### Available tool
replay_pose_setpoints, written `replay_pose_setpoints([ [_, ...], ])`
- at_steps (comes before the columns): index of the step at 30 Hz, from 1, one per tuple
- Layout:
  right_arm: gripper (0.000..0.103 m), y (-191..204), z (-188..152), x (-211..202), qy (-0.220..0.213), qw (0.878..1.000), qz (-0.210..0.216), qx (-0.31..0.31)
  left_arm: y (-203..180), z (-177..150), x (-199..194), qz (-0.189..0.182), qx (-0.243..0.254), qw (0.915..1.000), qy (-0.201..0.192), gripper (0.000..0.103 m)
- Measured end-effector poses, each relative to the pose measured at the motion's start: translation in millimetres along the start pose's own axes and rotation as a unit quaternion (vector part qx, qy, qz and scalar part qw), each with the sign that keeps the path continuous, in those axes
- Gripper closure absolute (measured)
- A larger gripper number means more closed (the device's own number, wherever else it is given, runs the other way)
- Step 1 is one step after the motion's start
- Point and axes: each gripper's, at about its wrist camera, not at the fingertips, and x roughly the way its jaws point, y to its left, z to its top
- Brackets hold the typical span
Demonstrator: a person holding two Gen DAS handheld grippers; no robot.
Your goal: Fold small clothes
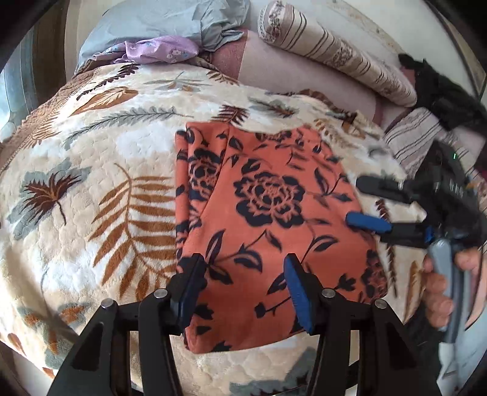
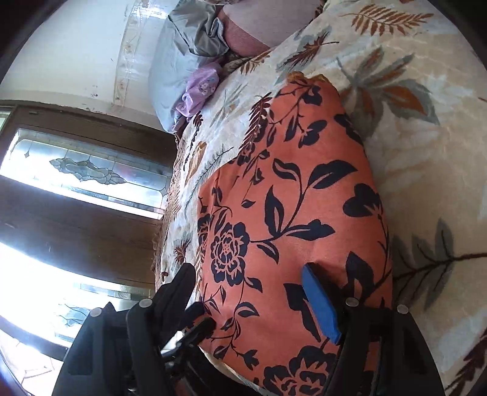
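An orange garment with a dark floral print (image 1: 268,219) lies folded flat on a cream leaf-patterned blanket (image 1: 91,170). My left gripper (image 1: 242,274) is open just above the garment's near edge, one finger on each side of its left part. My right gripper (image 1: 360,199) is open at the garment's right edge, held by a hand (image 1: 438,292). In the right wrist view the garment (image 2: 292,213) fills the middle and the right gripper (image 2: 246,280) stands open over its near end, its blue pad (image 2: 319,304) above the cloth.
Grey-blue bedding (image 1: 170,18) and a lilac floral cloth (image 1: 161,50) lie at the far end of the bed. A striped bolster pillow (image 1: 331,51) and a black item (image 1: 441,91) lie at the far right. A wooden door with glass panels (image 2: 85,170) stands beside the bed.
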Motion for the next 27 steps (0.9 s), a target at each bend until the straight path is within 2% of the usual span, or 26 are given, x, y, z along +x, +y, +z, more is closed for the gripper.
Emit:
replay_pose_setpoints([
  [3, 0.028, 2, -5, -18, -0.018, 1.0, -0.012, -0.017, 20, 33, -1, -0.03, -0.041, 0.9986, -0.014, 0.036],
  [4, 0.028, -1, -7, -25, -0.024, 0.999, -0.017, -0.019, 28, 46, 6, -0.032, -0.05, 0.9982, -0.014, 0.035],
  [6, 0.028, -9, -10, -36, -0.036, 0.999, -0.028, -0.013, 48, 70, 31, -0.046, -0.085, 0.9952, 0.013, 0.035],
  [8, 0.028, -17, -12, -46, -0.044, 0.999, -0.029, 0.0, 64, 87, 62, -0.071, -0.123, 0.9887, 0.048, 0.036],
  [9, 0.028, -21, -13, -50, -0.046, 0.998, -0.03, 0.006, 72, 93, 75, -0.071, -0.138, 0.986, 0.061, 0.037],
  [12, 0.028, -25, -16, -58, -0.048, 0.998, -0.032, 0.007, 83, 108, 97, -0.066, -0.156, 0.9833, 0.067, 0.061],
  [14, 0.028, -28, -18, -57, -0.042, 0.998, -0.034, 0.009, 91, 111, 113, -0.044, -0.162, 0.9822, 0.083, 0.063],
  [16, 0.028, -34, -20, -55, -0.034, 0.999, -0.04, 0.012, 102, 105, 121, -0.066, -0.195, 0.9747, 0.086, 0.062],
  [18, 0.028, -37, -22, -55, -0.034, 0.999, -0.037, 0.021, 105, 100, 114, -0.069, -0.205, 0.9735, 0.074, 0.061],
  [20, 0.028, -38, -23, -57, -0.036, 0.999, -0.032, 0.025, 101, 97, 100, -0.054, -0.199, 0.9764, 0.064, 0.058],
  [23, 0.028, -39, -26, -60, -0.037, 0.998, -0.03, 0.028, 85, 88, 69, -0.05, -0.168, 0.9836, 0.041, 0.054],
  [25, 0.028, -40, -31, -64, -0.039, 0.998, -0.027, 0.033, 73, 77, 44, -0.05, -0.15, 0.9872, 0.02, 0.034],
  [27, 0.028, -40, -37, -69, -0.043, 0.998, -0.025, 0.034, 61, 63, 21, -0.045, -0.128, 0.9907, 0.003, 0.025],
])
